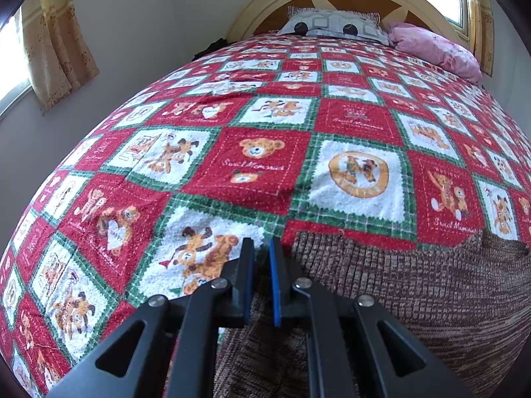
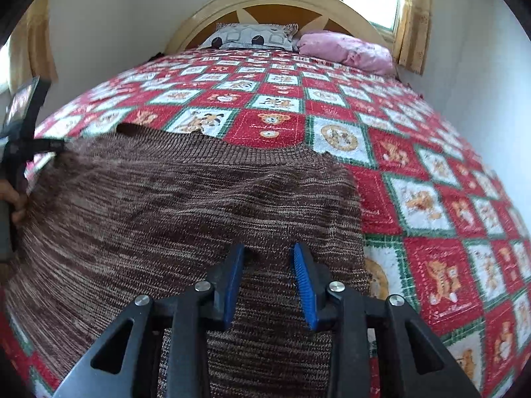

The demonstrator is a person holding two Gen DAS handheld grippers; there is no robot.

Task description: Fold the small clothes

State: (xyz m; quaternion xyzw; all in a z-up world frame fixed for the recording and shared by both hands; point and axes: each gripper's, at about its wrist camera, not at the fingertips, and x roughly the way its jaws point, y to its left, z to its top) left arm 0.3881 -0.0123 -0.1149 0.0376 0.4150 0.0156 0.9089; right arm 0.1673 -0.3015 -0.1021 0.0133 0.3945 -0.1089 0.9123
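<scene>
From my remote station, the bed [image 2: 415,205] fills both views, dressed in a red, green and white teddy-bear quilt [image 1: 259,162]. A brown knit sweater [image 2: 186,205] lies spread flat on the quilt at the foot end, far from the headboard [image 2: 275,0], its ribbed edge turned toward the headboard. Against the headboard sit a grey patterned pillow [image 1: 332,26] and, beside it, a pink pillow [image 1: 438,49]. My left tool [image 1: 262,258] is at the sweater's left edge (the end away from the pink pillow), its blue pads nearly together with knit fabric apparently pinched between them. My right tool [image 2: 268,258] hovers over the sweater's near edge, its pads set wide apart and gripping nothing.
</scene>
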